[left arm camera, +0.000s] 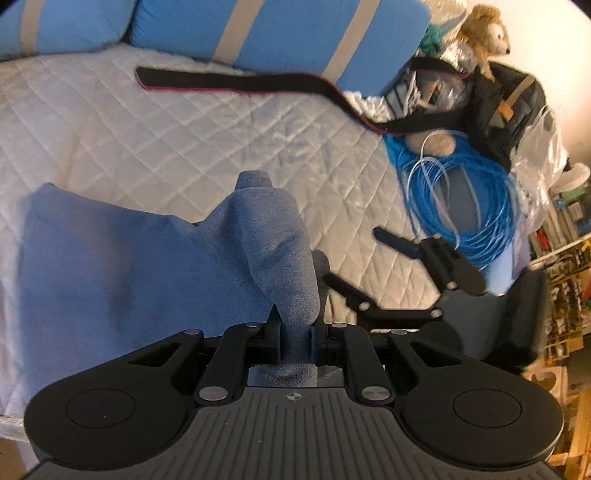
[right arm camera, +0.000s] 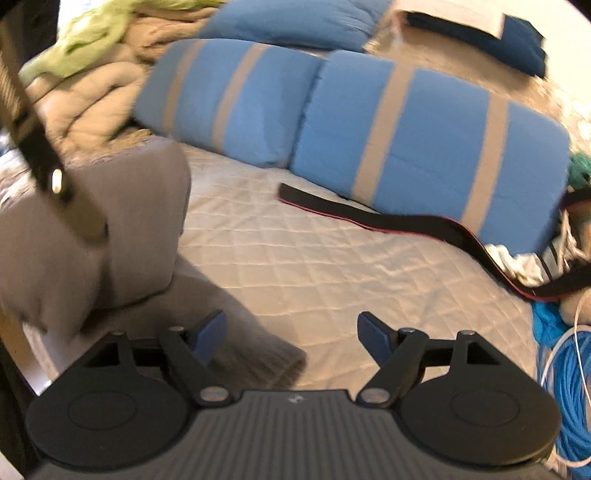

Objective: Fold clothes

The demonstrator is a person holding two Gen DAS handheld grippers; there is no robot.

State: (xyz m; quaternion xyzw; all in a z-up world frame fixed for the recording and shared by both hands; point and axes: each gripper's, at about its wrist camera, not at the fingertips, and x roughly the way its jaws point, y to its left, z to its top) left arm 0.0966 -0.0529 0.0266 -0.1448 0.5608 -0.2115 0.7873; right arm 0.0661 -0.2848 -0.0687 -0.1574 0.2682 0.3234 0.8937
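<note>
A blue-grey fleece garment (left arm camera: 110, 266) lies partly spread on the white quilted bed (left arm camera: 147, 129). One bunched fold of it rises between the fingers of my left gripper (left arm camera: 295, 326), which is shut on it. In the right wrist view the same garment (right arm camera: 140, 221) looks grey and hangs lifted at the left, with a finger of the left gripper (right arm camera: 74, 206) against it and a ribbed end (right arm camera: 258, 354) lying on the bed. My right gripper (right arm camera: 291, 332) is open with nothing between its blue pads, just right of the garment. It also shows in the left wrist view as the right gripper (left arm camera: 360, 258).
Two blue pillows with beige stripes (right arm camera: 406, 140) line the far side of the bed, with a long black strap (right arm camera: 369, 218) in front of them. A coil of blue cable (left arm camera: 472, 199), a teddy bear (left arm camera: 484, 33) and a black bag (left arm camera: 509, 107) sit at the right. Beige bedding (right arm camera: 92, 92) and a green cloth (right arm camera: 99, 26) are piled at the far left.
</note>
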